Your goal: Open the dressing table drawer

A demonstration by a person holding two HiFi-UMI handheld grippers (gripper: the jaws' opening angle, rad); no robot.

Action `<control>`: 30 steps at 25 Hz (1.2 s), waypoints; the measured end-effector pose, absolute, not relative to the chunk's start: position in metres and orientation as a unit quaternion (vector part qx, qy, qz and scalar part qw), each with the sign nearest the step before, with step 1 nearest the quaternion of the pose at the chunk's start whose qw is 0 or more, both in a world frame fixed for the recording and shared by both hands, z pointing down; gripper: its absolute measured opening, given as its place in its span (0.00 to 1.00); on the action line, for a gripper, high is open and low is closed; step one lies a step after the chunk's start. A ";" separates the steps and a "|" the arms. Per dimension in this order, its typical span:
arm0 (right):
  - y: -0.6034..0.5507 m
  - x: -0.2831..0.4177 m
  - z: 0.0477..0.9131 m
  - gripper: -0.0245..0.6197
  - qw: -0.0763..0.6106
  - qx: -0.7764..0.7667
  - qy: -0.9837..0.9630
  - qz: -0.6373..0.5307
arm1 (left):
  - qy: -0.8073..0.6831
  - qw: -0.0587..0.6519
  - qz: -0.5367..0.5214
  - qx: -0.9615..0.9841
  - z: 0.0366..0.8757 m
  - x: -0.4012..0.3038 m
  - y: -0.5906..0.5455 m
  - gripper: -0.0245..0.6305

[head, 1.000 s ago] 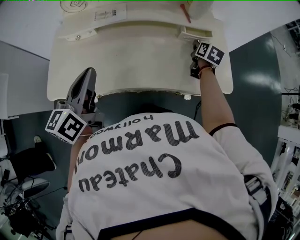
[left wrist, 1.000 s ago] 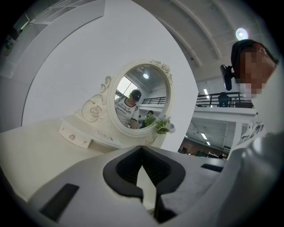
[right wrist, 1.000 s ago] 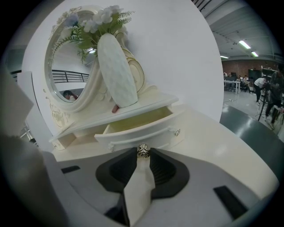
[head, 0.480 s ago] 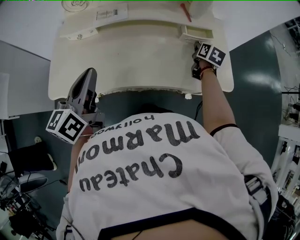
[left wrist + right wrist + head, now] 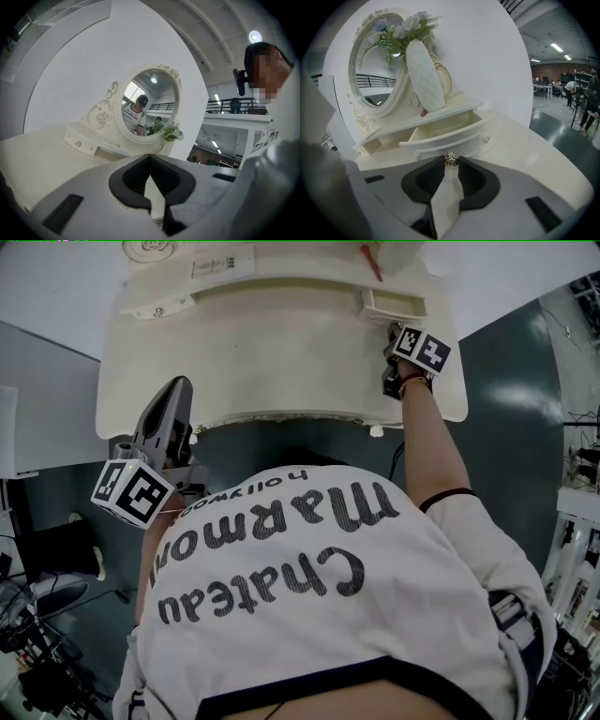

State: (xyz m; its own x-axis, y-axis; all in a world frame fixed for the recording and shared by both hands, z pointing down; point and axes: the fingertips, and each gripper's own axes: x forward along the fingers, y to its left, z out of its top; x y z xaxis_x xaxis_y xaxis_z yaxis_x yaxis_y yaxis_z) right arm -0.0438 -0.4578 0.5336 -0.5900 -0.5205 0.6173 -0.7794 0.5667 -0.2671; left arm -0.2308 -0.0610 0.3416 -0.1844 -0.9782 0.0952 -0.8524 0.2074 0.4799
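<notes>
The cream dressing table [image 5: 281, 362] has a small right-hand drawer [image 5: 394, 306] that stands pulled out. In the right gripper view the drawer [image 5: 450, 138] shows its hollow inside, and its metal knob [image 5: 451, 158] sits right at the jaw tips. My right gripper [image 5: 451, 162] is shut on that knob, and from above the right gripper [image 5: 390, 332] reaches over the table's right side to the drawer front. My left gripper [image 5: 174, 395] hangs off the table's front left edge, level, its jaws closed on nothing [image 5: 150, 157].
An oval mirror [image 5: 149, 103] in an ornate frame stands at the back of the table. A white vase with flowers [image 5: 423, 70] sits on the shelf above the open drawer. The matching left drawer [image 5: 82, 143] is closed. The person's torso fills the lower head view.
Both grippers and the drawer stand as before. Only a dark object on the floor at the lower left of the head view has shifted.
</notes>
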 end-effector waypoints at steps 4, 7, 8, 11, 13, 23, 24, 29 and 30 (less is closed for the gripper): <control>-0.457 -0.043 0.534 0.20 0.245 0.383 -0.851 0.264 | -0.753 0.196 -0.164 0.607 0.343 -0.233 -0.060 0.07; -0.455 -0.042 0.534 0.20 0.245 0.385 -0.850 0.263 | -0.752 0.196 -0.165 0.607 0.344 -0.232 -0.060 0.07; -0.454 -0.041 0.535 0.20 0.245 0.385 -0.850 0.263 | -0.752 0.196 -0.165 0.607 0.344 -0.233 -0.060 0.07; -0.453 -0.042 0.535 0.20 0.246 0.384 -0.851 0.261 | -0.751 0.196 -0.164 0.609 0.345 -0.233 -0.060 0.07; -0.452 -0.041 0.535 0.20 0.248 0.385 -0.850 0.259 | -0.749 0.198 -0.164 0.610 0.346 -0.233 -0.060 0.07; -0.447 -0.037 0.536 0.20 0.251 0.387 -0.849 0.257 | -0.746 0.201 -0.164 0.613 0.346 -0.232 -0.060 0.07; -0.447 -0.038 0.537 0.20 0.251 0.387 -0.849 0.257 | -0.747 0.200 -0.164 0.613 0.346 -0.232 -0.059 0.07; -0.448 -0.038 0.538 0.20 0.252 0.388 -0.848 0.258 | -0.748 0.199 -0.165 0.611 0.346 -0.233 -0.060 0.07; -0.448 -0.038 0.539 0.20 0.252 0.389 -0.848 0.258 | -0.749 0.199 -0.165 0.611 0.346 -0.233 -0.059 0.07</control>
